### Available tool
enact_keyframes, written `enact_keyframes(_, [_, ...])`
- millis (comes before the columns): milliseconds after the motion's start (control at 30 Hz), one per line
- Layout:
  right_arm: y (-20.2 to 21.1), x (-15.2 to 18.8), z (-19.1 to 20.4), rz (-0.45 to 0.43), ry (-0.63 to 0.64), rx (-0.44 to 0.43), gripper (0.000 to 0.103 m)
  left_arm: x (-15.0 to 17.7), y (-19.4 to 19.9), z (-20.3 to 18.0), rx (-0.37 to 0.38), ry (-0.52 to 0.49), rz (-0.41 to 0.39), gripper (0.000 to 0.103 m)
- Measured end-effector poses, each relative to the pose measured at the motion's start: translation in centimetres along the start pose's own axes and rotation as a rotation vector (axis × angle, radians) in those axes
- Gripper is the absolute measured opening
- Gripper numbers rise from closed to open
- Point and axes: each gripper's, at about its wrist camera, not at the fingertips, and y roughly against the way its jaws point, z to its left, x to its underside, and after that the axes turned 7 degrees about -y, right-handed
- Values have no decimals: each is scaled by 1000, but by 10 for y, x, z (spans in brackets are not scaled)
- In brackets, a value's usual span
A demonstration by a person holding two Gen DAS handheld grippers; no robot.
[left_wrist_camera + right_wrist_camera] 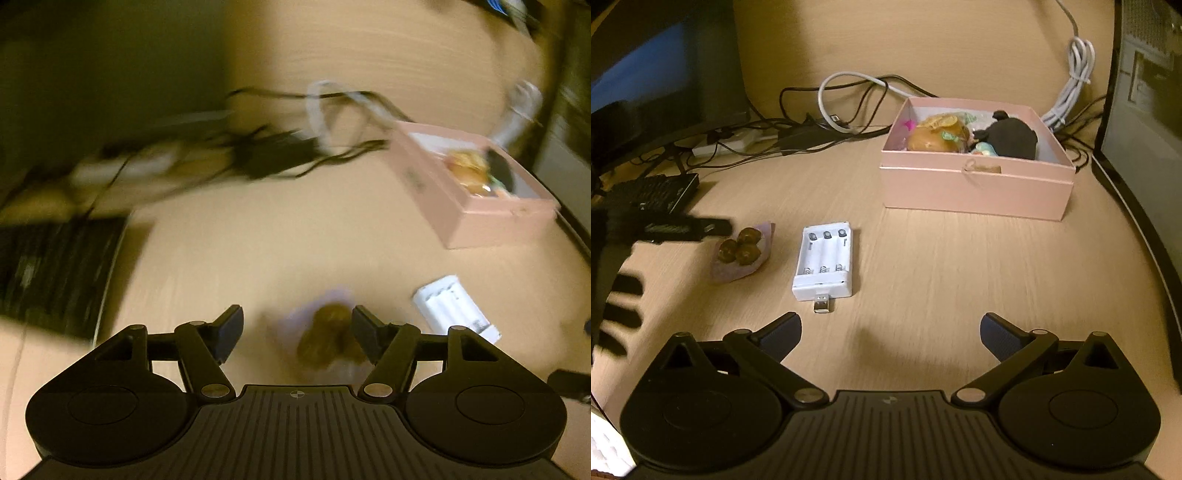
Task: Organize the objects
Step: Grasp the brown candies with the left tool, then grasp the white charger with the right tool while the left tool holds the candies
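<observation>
Both hand-held grippers, left [297,330] & right [891,334], open, empty; battery charger [826,260] lies lengthwise, USB plug toward cam.

Left wrist view was motion-blurred: the brown cluster on lilac wrapper [328,339] lacked detail, and cables [280,147] smeared. The pink box [975,184] hid its contents' lower parts.

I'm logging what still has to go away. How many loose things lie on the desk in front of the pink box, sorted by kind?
Battery charger, white, empty slots: 1
Purple paper with brown round pieces on it: 1
Total: 2
Both lie on the desk, outside the pink box.
</observation>
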Motion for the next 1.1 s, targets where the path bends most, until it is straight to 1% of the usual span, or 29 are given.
enact_keyframes(67, [-3, -1, 1, 5, -2, -3, 103, 8, 0, 3, 14, 110, 19, 70])
enact_keyframes(100, [-4, -1, 2, 6, 2, -5, 103, 11, -2, 1, 19, 143, 22, 70])
enact_keyframes(133, [-5, -1, 3, 7, 7, -8, 103, 12, -5, -3, 18, 155, 23, 70])
enact_keyframes(233, [-5, 1, 10, 10, 28, -19, 103, 6, -20, -18, -14, 144, 22, 70])
enact_keyframes(333, [-3, 2, 15, 4, 53, -21, 103, -1, -33, -25, -63, 133, 34, 71])
enact_keyframes(433, [-1, 3, 14, -3, 57, -16, 103, -4, -38, -26, -84, 116, 37, 71])
enact_keyframes(533, [-2, 3, 9, 1, 40, -7, 103, -2, -38, -27, -84, 90, 31, 72])
enact_keyframes(633, [-3, 1, 9, -11, 48, -1, 103, 0, -33, -24, -66, 84, 38, 67])
enact_keyframes(700, [-5, -1, 13, -25, 80, -3, 103, 3, -26, -21, -27, 72, 45, 61])
enact_keyframes(800, [-13, -7, 25, -37, 134, -28, 103, 15, -10, -16, 10, 36, 44, 58])
enact_keyframes(833, [-17, -9, 30, -39, 151, -40, 103, 19, -3, -14, 22, 32, 41, 51])
enact_keyframes(867, [-23, -12, 36, -42, 171, -58, 103, 23, 4, -11, 29, 35, 33, 38])
enact_keyframes(933, [-37, -17, 48, -32, 190, -84, 103, 28, 15, -4, 48, 36, 46, 36])
enact_keyframes(1000, [-51, -22, 60, -14, 202, -99, 102, 34, 22, -1, 40, 27, 55, 36])
enact_keyframes(1067, [-66, -26, 71, -2, 219, -77, 97, 40, 25, 3, 40, 35, 60, 36])
enact_keyframes(1100, [-70, -28, 75, 3, 226, -70, 97, 42, 26, 6, 43, 44, 58, 36])
